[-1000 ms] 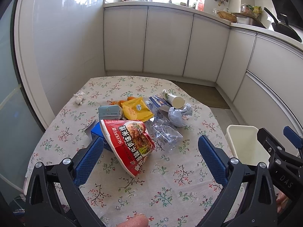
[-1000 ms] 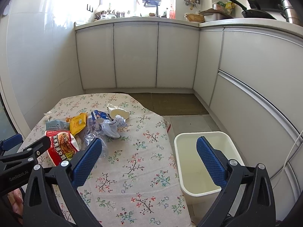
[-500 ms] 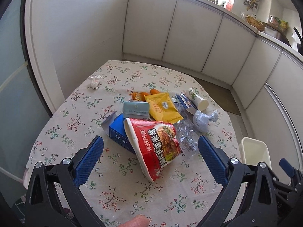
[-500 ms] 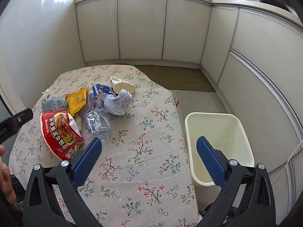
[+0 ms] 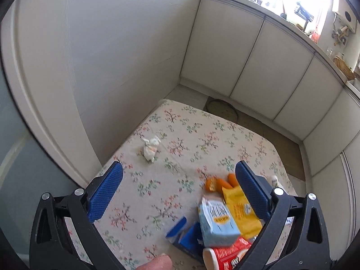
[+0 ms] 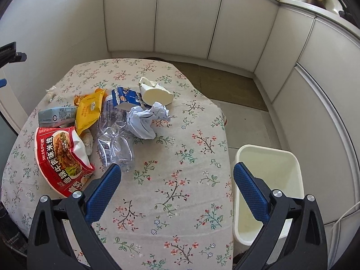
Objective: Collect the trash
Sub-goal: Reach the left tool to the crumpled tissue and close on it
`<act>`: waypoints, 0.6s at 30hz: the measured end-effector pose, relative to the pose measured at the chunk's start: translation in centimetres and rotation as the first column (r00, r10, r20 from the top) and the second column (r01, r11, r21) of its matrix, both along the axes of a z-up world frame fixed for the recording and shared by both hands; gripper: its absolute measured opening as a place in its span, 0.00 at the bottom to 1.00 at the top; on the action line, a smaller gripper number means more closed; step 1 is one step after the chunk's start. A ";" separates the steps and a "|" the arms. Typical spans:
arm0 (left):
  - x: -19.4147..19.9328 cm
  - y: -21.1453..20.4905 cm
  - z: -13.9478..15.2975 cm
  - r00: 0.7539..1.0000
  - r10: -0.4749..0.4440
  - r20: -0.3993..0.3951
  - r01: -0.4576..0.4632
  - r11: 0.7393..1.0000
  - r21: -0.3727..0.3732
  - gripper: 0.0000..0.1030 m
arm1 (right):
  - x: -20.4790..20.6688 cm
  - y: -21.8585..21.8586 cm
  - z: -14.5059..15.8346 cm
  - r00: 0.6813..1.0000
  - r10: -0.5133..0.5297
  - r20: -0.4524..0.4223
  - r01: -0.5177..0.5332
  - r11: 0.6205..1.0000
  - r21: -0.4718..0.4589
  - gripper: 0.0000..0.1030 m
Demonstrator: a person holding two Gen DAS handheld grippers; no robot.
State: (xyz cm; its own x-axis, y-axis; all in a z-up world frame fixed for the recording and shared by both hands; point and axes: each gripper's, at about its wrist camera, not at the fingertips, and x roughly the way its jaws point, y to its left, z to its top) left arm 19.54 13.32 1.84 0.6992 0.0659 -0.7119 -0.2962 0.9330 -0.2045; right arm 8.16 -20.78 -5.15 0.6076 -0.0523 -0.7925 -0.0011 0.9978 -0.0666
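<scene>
Left gripper (image 5: 178,184) and right gripper (image 6: 176,184): black triangulated frames, silver screw heads, blue dimpled finger pads (image 5: 105,193). Bare fingertip (image 5: 156,263) visible at lower edge.

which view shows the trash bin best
The right wrist view. The white bin shows nearly whole on the floor beside the table, its open top and inside visible; only the right gripper's fingers cover part of its near side. The left wrist view does not show the bin at all.

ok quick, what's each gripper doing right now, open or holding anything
Left gripper: open, holding nothing, above the floral tablecloth near the crumpled tissue.
Right gripper: open, holding nothing, above the tablecloth beside the white bin.
</scene>
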 end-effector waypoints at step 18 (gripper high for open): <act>12.8 6.2 -11.8 0.931 0.007 -0.365 -0.004 1.000 0.010 0.72 | 4.0 0.9 -2.6 0.998 0.011 -0.056 -0.008 0.999 0.049 0.94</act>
State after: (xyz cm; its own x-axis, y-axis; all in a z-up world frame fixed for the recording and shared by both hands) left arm 32.39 19.48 -9.99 0.3906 0.0767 -0.9174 -0.3542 0.9323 -0.0728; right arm 12.12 -19.93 -7.74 0.5626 -0.0072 -0.8267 -0.0127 0.9998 -0.0174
